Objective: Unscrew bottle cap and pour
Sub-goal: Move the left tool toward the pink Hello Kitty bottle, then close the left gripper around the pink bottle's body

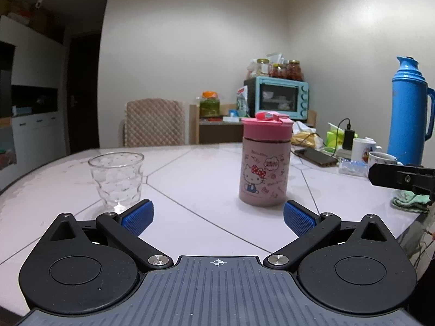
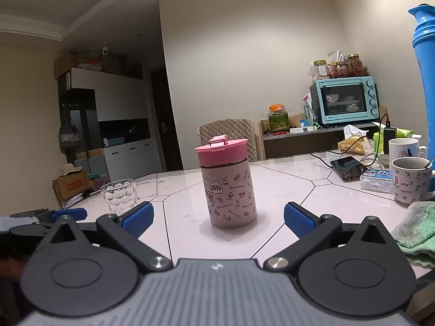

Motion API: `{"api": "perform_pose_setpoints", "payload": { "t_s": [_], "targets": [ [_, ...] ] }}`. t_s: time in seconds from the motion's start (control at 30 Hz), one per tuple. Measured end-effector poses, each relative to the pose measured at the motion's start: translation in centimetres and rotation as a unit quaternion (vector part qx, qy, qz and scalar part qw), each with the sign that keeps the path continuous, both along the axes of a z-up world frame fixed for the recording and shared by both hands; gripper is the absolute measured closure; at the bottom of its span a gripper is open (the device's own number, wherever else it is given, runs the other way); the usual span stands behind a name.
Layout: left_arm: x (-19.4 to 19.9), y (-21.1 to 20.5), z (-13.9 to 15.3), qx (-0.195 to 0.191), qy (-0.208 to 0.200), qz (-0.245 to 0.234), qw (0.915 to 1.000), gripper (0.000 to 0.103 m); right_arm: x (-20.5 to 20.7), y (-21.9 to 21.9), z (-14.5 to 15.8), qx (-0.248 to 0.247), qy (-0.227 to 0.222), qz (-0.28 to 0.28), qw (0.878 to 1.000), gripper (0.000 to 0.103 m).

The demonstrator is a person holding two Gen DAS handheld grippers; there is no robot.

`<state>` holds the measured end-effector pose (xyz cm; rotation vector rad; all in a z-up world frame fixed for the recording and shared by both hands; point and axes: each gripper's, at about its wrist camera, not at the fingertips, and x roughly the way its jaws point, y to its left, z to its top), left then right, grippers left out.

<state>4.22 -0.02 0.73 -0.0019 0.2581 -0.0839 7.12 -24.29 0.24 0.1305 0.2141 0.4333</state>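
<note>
A pink Hello Kitty bottle [image 1: 263, 175] with a pink screw cap [image 1: 267, 128] stands upright on the white table [image 1: 190, 190]. It also shows in the right wrist view [image 2: 231, 195], cap [image 2: 221, 150] on. An empty clear glass [image 1: 117, 182] stands to its left, also seen in the right wrist view [image 2: 119, 194]. My left gripper [image 1: 217, 217] is open and empty, short of the bottle and glass. My right gripper [image 2: 217, 218] is open and empty, facing the bottle from close by. The left gripper's blue fingertips [image 2: 69, 214] show at the right view's left edge.
A tall blue thermos [image 1: 407, 114], mugs [image 2: 412, 179], a phone [image 2: 349, 168] on a cable and a green cloth [image 2: 413, 233] crowd the table's right side. A chair [image 1: 153, 122] and a teal oven [image 1: 282, 97] stand behind.
</note>
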Motion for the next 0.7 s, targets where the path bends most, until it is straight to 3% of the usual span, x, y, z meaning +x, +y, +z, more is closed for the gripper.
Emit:
{"api": "perform_pose_setpoints", "payload": {
  "t_s": [0.7],
  "targets": [
    [8.0,-1.1,0.4,-0.007,0.017,-0.061,0.9980,0.000,6.4,-0.1,1.8,0.004,-0.006,0.036,0.999,0.000]
  ]
}}
